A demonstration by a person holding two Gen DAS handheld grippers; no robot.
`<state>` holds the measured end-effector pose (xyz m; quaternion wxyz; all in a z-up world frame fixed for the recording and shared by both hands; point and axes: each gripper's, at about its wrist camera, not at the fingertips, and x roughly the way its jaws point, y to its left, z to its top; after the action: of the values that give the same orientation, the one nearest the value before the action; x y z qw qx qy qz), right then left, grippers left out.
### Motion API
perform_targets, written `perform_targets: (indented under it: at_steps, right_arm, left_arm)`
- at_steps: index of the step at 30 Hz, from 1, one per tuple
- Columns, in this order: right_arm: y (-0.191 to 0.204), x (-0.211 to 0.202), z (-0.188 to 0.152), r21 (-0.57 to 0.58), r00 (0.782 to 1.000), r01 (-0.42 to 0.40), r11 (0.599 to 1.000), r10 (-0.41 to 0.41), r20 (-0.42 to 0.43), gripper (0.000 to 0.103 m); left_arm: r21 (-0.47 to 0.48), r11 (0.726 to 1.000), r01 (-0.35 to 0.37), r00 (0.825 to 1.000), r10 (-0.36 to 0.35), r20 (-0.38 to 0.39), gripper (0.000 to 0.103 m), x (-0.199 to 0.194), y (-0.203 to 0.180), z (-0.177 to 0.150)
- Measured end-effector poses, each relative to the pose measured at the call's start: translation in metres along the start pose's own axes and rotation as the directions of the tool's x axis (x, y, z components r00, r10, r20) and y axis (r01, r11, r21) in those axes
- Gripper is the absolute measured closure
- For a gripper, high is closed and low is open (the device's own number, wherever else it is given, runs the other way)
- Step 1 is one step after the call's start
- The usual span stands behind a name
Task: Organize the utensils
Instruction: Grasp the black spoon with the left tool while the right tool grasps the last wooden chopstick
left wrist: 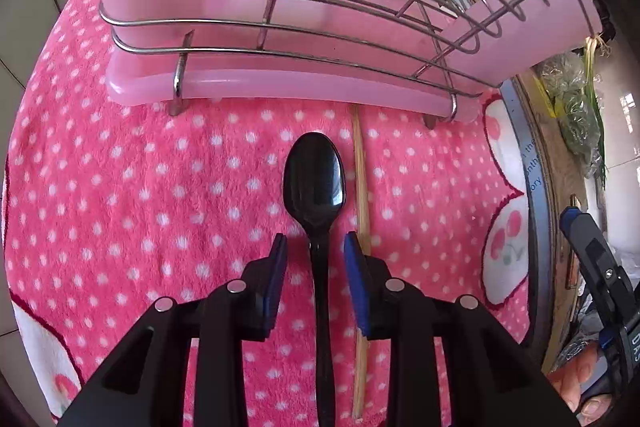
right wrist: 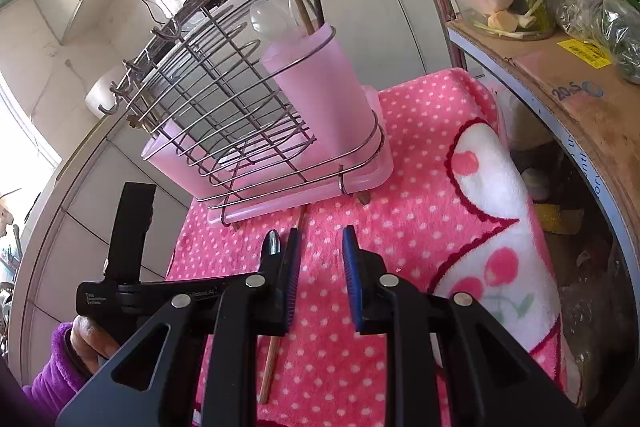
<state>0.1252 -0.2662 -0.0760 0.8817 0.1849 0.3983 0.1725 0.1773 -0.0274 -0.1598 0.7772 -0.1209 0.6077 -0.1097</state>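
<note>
Directly below the left wrist camera, a black plastic spoon (left wrist: 315, 183) is seen lying on a pink polka-dot towel (left wrist: 132, 187), bowl pointing away toward the rack and handle running back between the jaws of the left gripper (left wrist: 315, 247). The jaws are held partly open, one blue pad on either side of the handle with towel visible in the gaps, so nothing is gripped. A single wooden chopstick (left wrist: 362, 227) is laid just beside the spoon on its right, nearly parallel to it. Beyond both, a wire dish rack (left wrist: 320, 39) is set on a pink drip tray (left wrist: 280, 87), with a pink plastic cup at its left end. At the far right edge the other tool is glimpsed, with fingertips of a hand (left wrist: 576, 383) wrapped round it. From the right wrist view, the right gripper (right wrist: 322, 247) is shown above the towel with its jaws narrowly parted and nothing between them. The chopstick (right wrist: 276, 343) is partly hidden behind its left finger, and the spoon's bowl tip (right wrist: 273, 242) is just visible there. The pink utensil cup (right wrist: 320, 95) is seen standing in the rack's corner, holding chopsticks and a clear spoon. A hand in a purple sleeve (right wrist: 86, 343) is seen at lower left.
</note>
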Motion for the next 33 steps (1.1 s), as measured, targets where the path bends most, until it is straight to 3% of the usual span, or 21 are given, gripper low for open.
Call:
perform_targets:
  at_steps: [2, 4, 8, 12, 19, 23, 33]
  right_arm:
    - [0.000, 0.003, -0.001, 0.002, 1.000, 0.000, 1.000, 0.000, -0.012, 0.082]
    - [0.001, 0.006, -0.002, 0.001, 1.000, 0.002, 1.000, -0.002, -0.025, 0.082]
    - [0.005, 0.015, -0.003, -0.011, 0.998, 0.001, 1.000, -0.001, -0.055, 0.082]
    - [0.013, 0.031, -0.005, -0.024, 0.994, -0.010, 1.000, 0.007, -0.112, 0.082]
    - [0.031, 0.078, -0.009, -0.033, 0.969, -0.005, 0.999, -0.003, -0.246, 0.082]
    - [0.044, 0.109, -0.005, -0.046, 0.945, 0.048, 0.998, -0.060, -0.321, 0.082]
    - [0.068, 0.162, 0.006, -0.189, 0.902, 0.228, 0.955, -0.280, -0.329, 0.082]
  left_arm:
    - [0.010, 1.000, -0.019, 1.000, 0.019, 0.010, 0.076, 0.003, -0.005, 0.002]
    - [0.017, 0.999, -0.051, 0.999, 0.051, 0.019, 0.088, 0.006, -0.007, 0.004]
    - [0.015, 0.998, -0.066, 0.997, 0.065, 0.047, 0.091, 0.003, -0.004, 0.002]
    - [-0.040, 0.999, -0.034, 0.997, 0.037, 0.069, 0.092, -0.013, 0.016, -0.002]
    - [-0.098, 0.995, -0.004, 0.994, 0.015, 0.109, 0.092, -0.040, 0.053, -0.009]
    - [-0.108, 0.994, 0.010, 0.995, 0.001, 0.103, 0.091, -0.047, 0.070, -0.010]
    - [-0.099, 0.994, 0.045, 0.992, -0.033, 0.122, 0.092, -0.064, 0.102, -0.009]
